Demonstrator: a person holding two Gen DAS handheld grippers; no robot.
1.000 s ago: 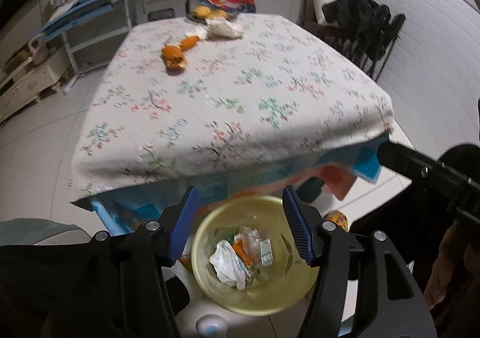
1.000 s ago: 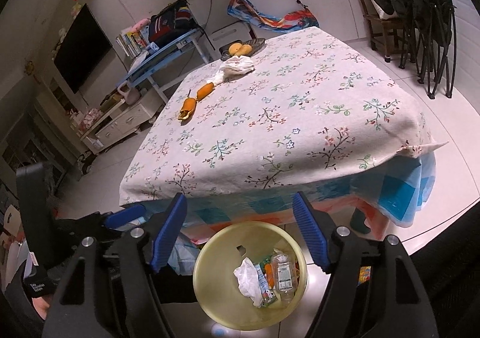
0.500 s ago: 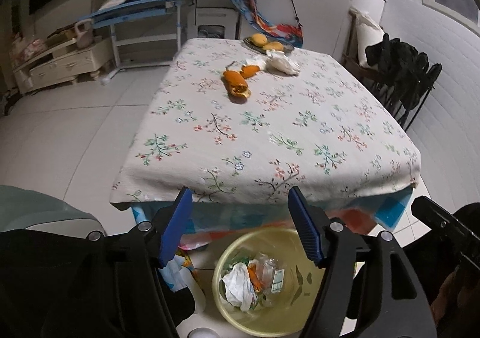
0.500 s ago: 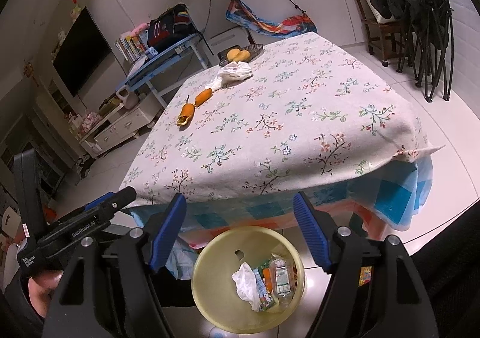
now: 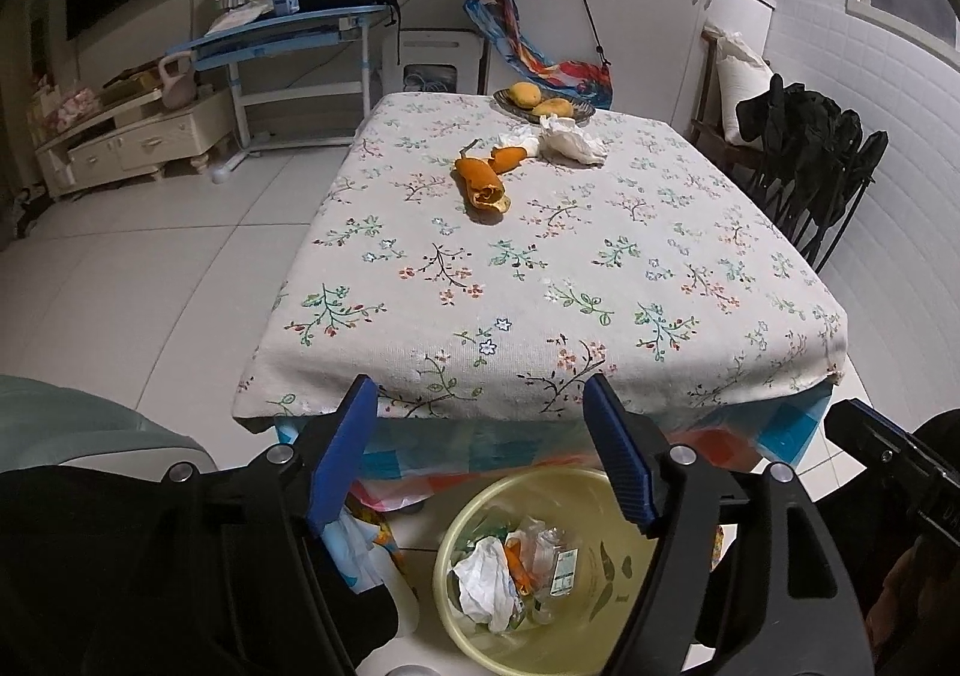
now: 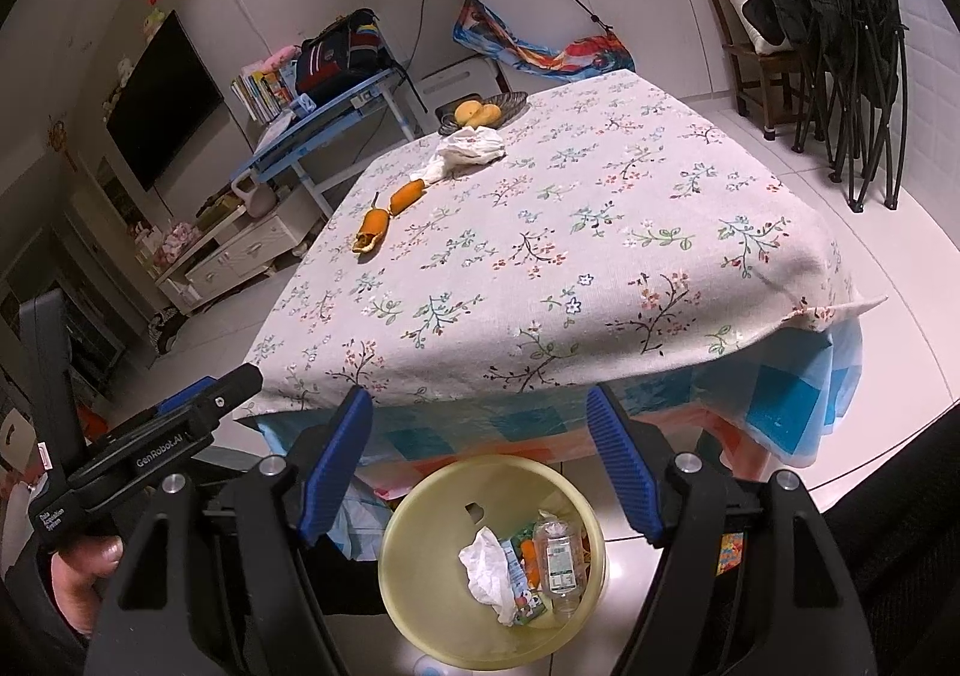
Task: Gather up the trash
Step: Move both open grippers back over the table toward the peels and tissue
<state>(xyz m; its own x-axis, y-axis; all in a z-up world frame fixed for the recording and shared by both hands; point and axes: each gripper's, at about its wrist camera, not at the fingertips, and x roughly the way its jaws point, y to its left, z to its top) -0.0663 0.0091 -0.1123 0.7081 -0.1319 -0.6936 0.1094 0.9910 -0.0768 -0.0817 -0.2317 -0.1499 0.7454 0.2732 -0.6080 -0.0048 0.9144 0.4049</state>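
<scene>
Both cameras have tipped up since a second ago, showing more room. Left wrist view: left gripper (image 5: pixel 483 451) fingers spread, empty, above the yellow bin (image 5: pixel 624 625); orange peel (image 5: pixel 480 188) and crumpled tissue (image 5: pixel 570 141) lie far across the cloth-covered table (image 5: pixel 540 280). Right wrist view: right gripper (image 6: pixel 480 460) likewise spread, empty. Peel (image 6: pixel 373 229) looks light, curled, stiff-edged: pinch its rim. Tissue (image 6: pixel 471 147) soft, weightless: take a fold.

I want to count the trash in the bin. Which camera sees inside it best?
The right wrist view: the bin sits whole between the fingers, showing tissue, a carton and a bottle. In the left wrist view a finger hides the right side of the bin.
</scene>
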